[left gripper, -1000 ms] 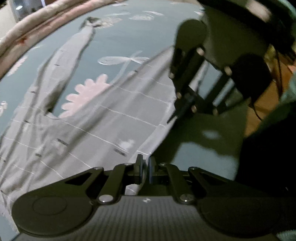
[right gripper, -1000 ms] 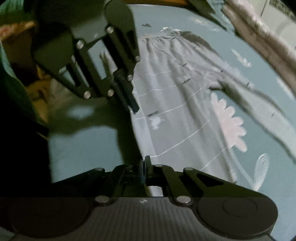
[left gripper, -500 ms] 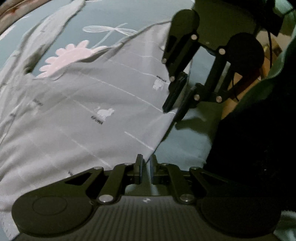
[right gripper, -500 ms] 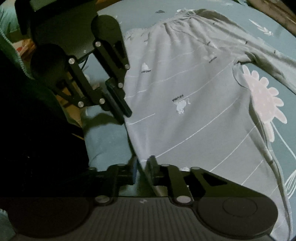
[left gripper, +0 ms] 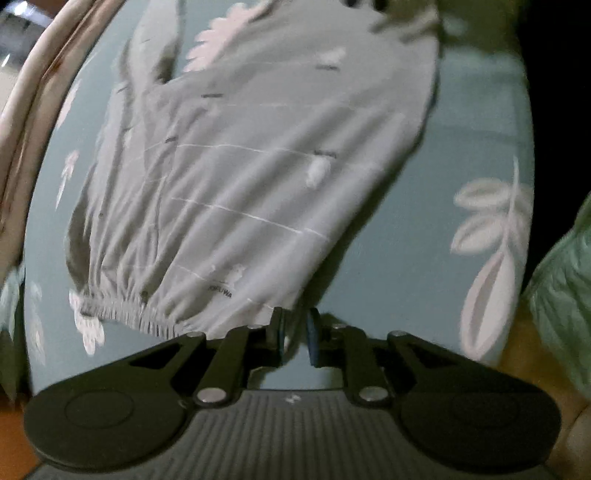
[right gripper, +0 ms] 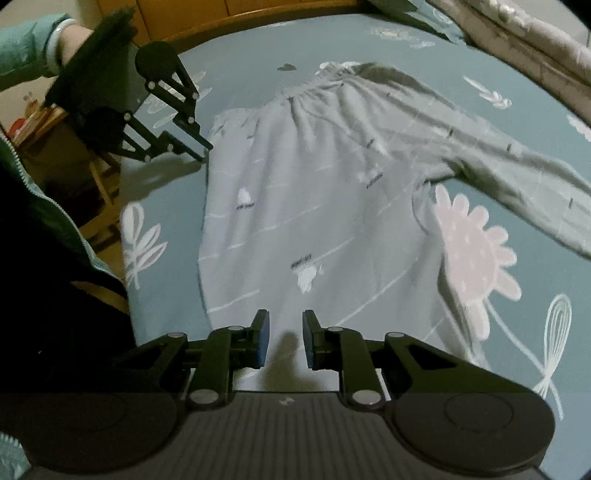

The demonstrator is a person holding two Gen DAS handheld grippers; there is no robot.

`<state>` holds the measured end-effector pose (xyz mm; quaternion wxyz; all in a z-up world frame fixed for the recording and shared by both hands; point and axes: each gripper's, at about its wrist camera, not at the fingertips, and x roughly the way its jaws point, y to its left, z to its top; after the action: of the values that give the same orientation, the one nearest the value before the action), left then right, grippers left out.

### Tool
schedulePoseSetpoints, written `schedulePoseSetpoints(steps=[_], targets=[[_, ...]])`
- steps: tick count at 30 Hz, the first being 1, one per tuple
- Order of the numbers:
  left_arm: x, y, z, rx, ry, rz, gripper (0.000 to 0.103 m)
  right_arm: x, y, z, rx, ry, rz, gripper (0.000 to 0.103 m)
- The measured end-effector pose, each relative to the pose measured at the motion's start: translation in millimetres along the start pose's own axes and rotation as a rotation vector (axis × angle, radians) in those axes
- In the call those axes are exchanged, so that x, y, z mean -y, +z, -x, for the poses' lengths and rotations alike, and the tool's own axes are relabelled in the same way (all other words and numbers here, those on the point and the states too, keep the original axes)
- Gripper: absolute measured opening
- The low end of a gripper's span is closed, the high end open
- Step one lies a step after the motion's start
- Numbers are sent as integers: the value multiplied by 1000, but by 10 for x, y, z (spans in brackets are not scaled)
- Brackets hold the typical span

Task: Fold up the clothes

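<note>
Grey trousers [right gripper: 332, 184] with thin white lines and a gathered waistband [right gripper: 314, 88] lie spread on a teal flowered sheet [right gripper: 258, 48]. One leg [right gripper: 517, 173] angles off to the right. My right gripper [right gripper: 284, 336] hovers over the lower cloth, its jaws opening with nothing between the blue pads. My left gripper [right gripper: 205, 149] sits at the trousers' left edge, just below the waistband. In the left wrist view the trousers [left gripper: 258, 166] fill the middle, with the waistband [left gripper: 129, 310] at lower left. The left gripper [left gripper: 295, 332] is opening there, the cloth's corner just at its tips, not pinched.
A pinkish quilt [right gripper: 535, 37] is bunched along the far side of the bed and shows at the left in the left wrist view [left gripper: 29, 110]. A wooden frame [right gripper: 221, 18] borders the sheet. A person's green sleeve [right gripper: 22, 55] and dark body [right gripper: 55, 295] stand at the near left.
Both grippers were shut on the trousers' near edge and have let go, jaws now apart. The left gripper slid along that edge to the waistband corner and tilted down. The cloth lies flatter.
</note>
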<state>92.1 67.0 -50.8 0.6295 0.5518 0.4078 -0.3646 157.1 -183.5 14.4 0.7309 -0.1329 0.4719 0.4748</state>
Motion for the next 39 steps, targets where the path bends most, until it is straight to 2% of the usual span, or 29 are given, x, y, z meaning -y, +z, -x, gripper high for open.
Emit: schedulePoseSetpoints(steps=[2,4,6,7,13,19,21,25,26,28,32,35,38,39], targets=[[9,-47,-15,30,-9,-55,14,7,45,-21,1,-9,0,23],[-18,-59,-17,46,-4,-87,22,0,52,-29,-1,-10,-3,23],[-53,-89,-23,46,11,-106,37,-8,53,-35,-5,-12,-14,23],[-69,-108,-32,41,19,-124,40,-12,50,-45,-7,-13,-21,24],[-99,-215,-53,19,15,-240,40,-50,70,-56,-9,-22,-42,24],[-18,-418,49,18,53,-337,40,-74,125,-53,-10,-30,-56,24],[16,-469,8,12,63,-360,37,-81,143,-77,-13,-25,-58,24],[47,-496,-78,16,77,-402,22,-93,203,-168,-23,-19,-61,24],[12,-483,-73,17,58,-379,12,-102,223,-182,-22,-21,-58,24],[-62,-479,-45,14,27,-335,7,-117,264,-201,-21,-18,-58,24],[-168,-583,106,13,10,-303,5,-156,314,-212,-26,-7,-48,24],[-238,-641,182,16,-16,-243,5,-172,357,-249,-31,12,-43,24],[-168,-650,142,15,-28,-271,6,-224,412,-329,-37,38,-17,24],[-152,-634,129,19,-29,-289,10,-247,435,-364,-41,47,-6,24]])
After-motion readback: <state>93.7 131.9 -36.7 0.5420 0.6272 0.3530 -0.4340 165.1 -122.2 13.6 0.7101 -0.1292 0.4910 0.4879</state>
